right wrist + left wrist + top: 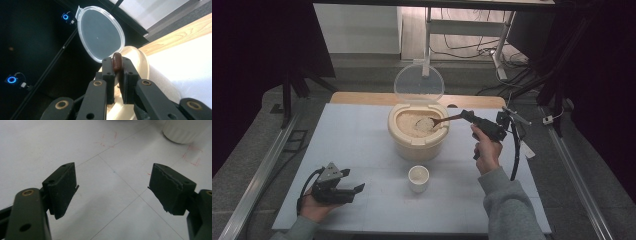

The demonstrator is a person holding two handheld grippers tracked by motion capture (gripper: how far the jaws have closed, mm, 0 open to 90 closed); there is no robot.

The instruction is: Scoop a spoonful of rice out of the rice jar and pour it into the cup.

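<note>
My right gripper [468, 116] pinched the brown wooden spoon [440, 120], its bowl heaped with rice above the open beige rice bin [418, 139]. Carrying to the small white cup [418, 178] remained. My left gripper [354, 190] rested spread, empty.

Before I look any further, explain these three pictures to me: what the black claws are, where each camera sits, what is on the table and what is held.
A person sits at a table with a hand-held two-jaw gripper in each hand.

The high view looks down from above the person's side. The other two pictures come from cameras riding on the grippers, looking along their black jaws.

On the table stand a beige rice bin with its clear lid raised and a small white cup in front of it.

The right gripper is shut on the handle of a brown spoon, whose bowl carries rice over the bin. The left gripper rests near the table's front left, jaws open, holding nothing.
</note>
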